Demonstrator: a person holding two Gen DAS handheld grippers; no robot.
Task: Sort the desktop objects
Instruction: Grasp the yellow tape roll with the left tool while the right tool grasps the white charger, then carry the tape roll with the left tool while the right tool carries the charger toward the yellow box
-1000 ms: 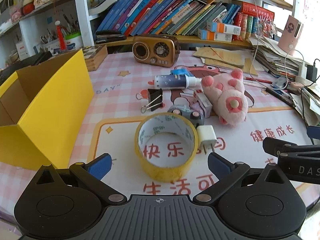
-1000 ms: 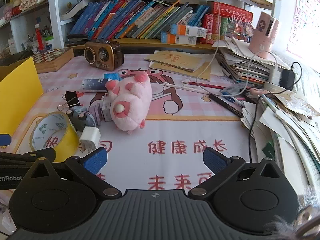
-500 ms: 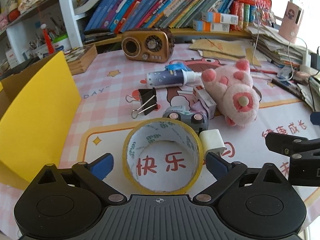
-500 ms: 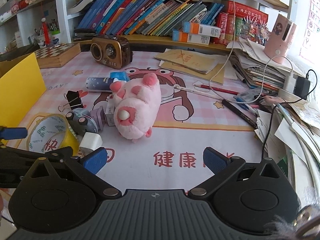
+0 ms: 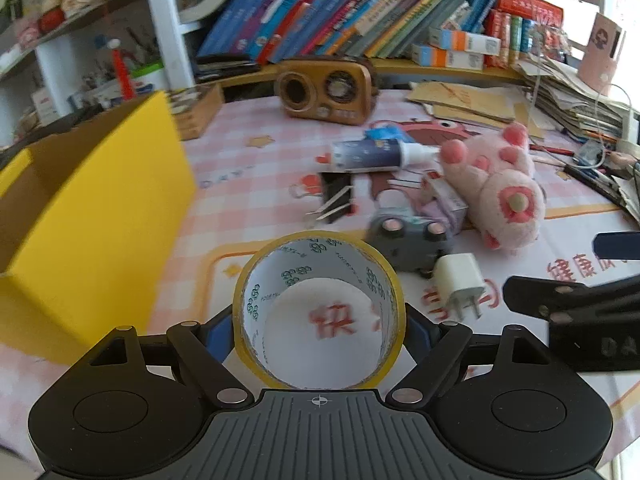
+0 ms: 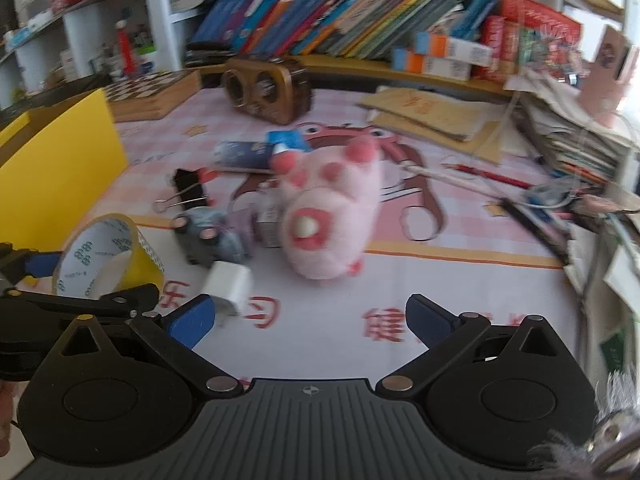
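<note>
Blue fingers (image 5: pixel 219 334) of the left gripper (image 5: pixel 319 330) close around the tape roll (image 5: pixel 319 312), which lies flat just in front of the toy car (image 5: pixel 408 240). Squeezing squarely across its width should stop it tipping or nudging the charger (image 5: pixel 460 282) beside it. Farther right of the roll, the right gripper (image 6: pixel 307 320) hangs open and empty.

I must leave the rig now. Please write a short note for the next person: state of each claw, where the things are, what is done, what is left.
Left claw: closing around the upright yellow roll of packing tape; grip not confirmed.
Right claw: open, empty, before the white plug charger.
Open yellow cardboard box: at the left; its inside is hardly visible.
Pink plush toy, grey toy car, black binder clip: all lie on the mat.
Left: everything.
</note>
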